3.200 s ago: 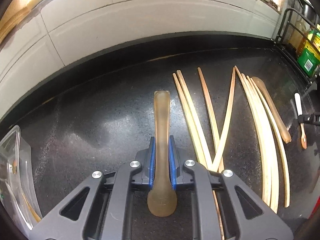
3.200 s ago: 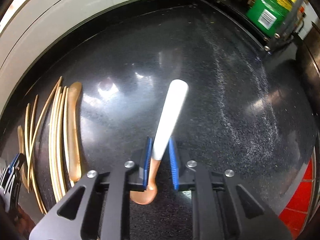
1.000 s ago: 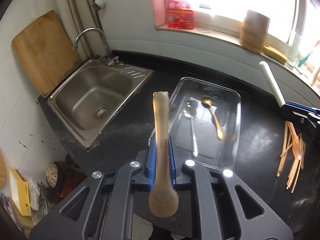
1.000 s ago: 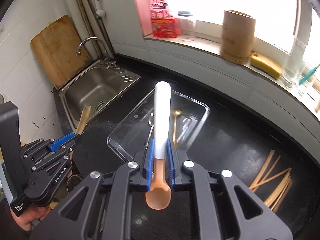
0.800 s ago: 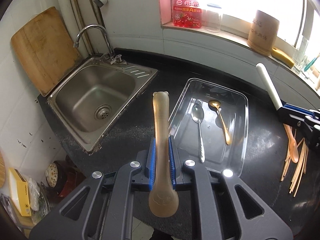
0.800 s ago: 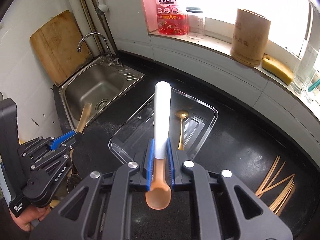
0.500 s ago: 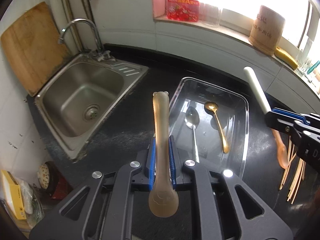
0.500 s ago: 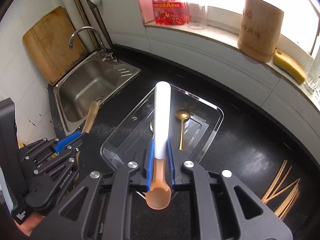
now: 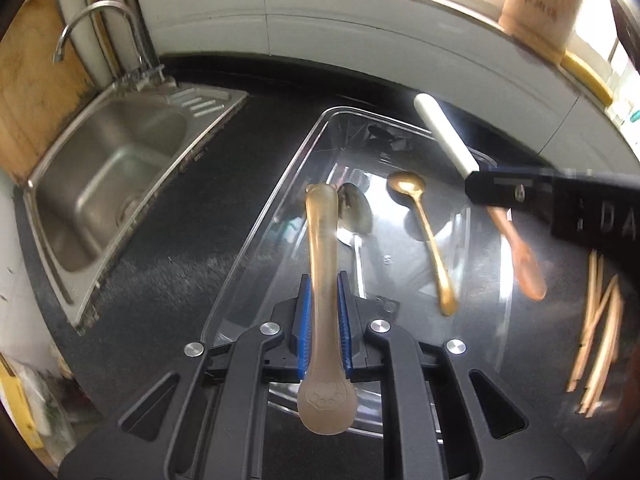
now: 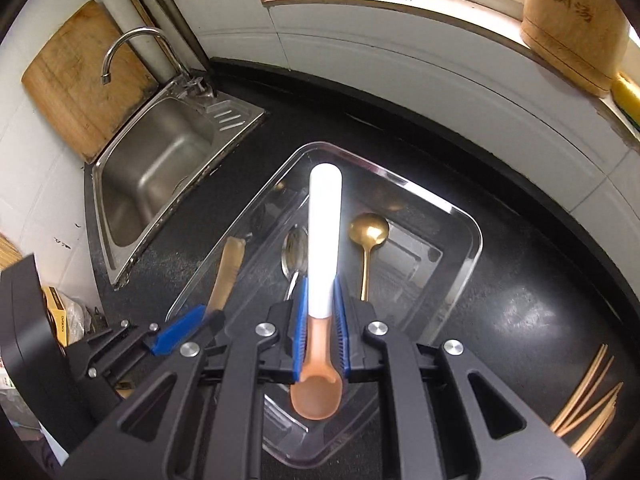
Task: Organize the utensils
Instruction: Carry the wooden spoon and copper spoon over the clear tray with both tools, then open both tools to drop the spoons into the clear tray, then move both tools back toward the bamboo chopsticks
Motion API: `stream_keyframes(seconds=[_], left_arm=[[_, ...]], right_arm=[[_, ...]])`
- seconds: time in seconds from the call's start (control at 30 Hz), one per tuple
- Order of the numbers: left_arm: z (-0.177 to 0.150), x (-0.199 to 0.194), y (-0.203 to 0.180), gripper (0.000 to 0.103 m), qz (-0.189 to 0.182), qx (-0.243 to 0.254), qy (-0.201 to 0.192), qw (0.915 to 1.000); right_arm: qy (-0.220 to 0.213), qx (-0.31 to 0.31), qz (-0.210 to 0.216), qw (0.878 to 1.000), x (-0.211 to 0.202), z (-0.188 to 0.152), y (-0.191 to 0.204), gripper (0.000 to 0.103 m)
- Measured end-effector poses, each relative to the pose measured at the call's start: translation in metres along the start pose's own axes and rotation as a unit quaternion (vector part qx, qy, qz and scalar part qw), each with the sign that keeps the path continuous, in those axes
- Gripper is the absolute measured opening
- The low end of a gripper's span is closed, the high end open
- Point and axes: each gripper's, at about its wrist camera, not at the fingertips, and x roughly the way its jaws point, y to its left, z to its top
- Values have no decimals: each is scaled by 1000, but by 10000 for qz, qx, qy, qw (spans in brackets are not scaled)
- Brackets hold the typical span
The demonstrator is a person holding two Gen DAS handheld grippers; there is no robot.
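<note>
We see a black speckled desk (image 10: 520, 320), a steel sink (image 10: 160, 176) with tap (image 10: 132, 46), white tiled wall (image 10: 400, 64), and a bright sunlit windowsill (image 10: 440, 0).

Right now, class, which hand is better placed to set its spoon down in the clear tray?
Left, marginally: the left gripper holds its tan spoon over the clear tray, beside the silver spoon.

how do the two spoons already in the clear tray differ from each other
The gold spoon is brass-yellow; the silver spoon is plain steel grey. The gold spoon lies nearer the tray's middle and in full view; the silver spoon lies on the sink side, partly hidden behind the held white-handled spoon. Both lie flat, side by side, bowls toward the wall.
</note>
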Motion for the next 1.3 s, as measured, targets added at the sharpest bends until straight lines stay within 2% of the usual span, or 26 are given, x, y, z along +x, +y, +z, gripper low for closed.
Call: stream_keyframes(seconds=[0.2, 0.23, 0.27, 0.3, 0.33, 0.37, 0.4, 0.43, 0.57, 0.77, 0.87, 0.93, 1.13, 1.27, 1.3], left_arm=[[1, 13, 6, 12, -200, -144, 94, 9997], [2, 15, 7, 12, -271, -193, 78, 9994], [3, 14, 5, 14, -254, -163, 24, 9995], [4, 13, 3, 24, -224, -102, -50, 9997], [6, 12, 0, 37, -169, -12, -43, 9998], [6, 9, -1, 76, -149, 7, -53, 9999], [7, 4, -1, 94, -112, 4, -140, 9998], [6, -5, 0, 94, -50, 1, -312, 9995], [6, -27, 9, 94, -265, -151, -353, 9989], [-1, -64, 10, 94, -329, -106, -566, 9978], [-6, -83, -1, 94, -264, 146, -629, 9976], [-10, -96, -13, 94, -399, 289, -706, 9963], [-27, -127, -86, 94, -1025, 1006, -809, 9863], [-48, -145, -152, 94, -1460, 1677, -823, 9715], [-54, -149, -165, 94, -1552, 1822, -829, 9674]], right_arm=[[2, 77, -51, 10000, 7, 9, -4, 14], [-34, 161, -60, 9998, 6, 10, -8, 16], [-58, 242, -38, 9997, 5, 12, -12, 23], [-72, 313, 11, 9995, 4, 13, -16, 61], [-165, 411, 20, 9990, -2, 14, -21, 88], [-353, 443, -7, 9984, -12, 15, -25, 88], [-441, 435, -60, 9981, -20, 16, -28, 88], [-490, 473, -68, 9977, -27, 16, -32, 88], [-627, 593, -93, 9962, -57, 9, -44, 88], [-794, 597, -240, 9948, -101, -23, -48, 88], [-851, 530, -691, 9926, -123, -44, -48, 88], [-959, 651, -853, 9896, -144, -64, -56, 88], [-1334, 1304, -1803, 9658, -217, -145, -101, 88], [-1381, 1893, -2326, 9439, -259, -213, -132, 88], [-1391, 2091, -2503, 9350, -272, -237, -142, 88]])
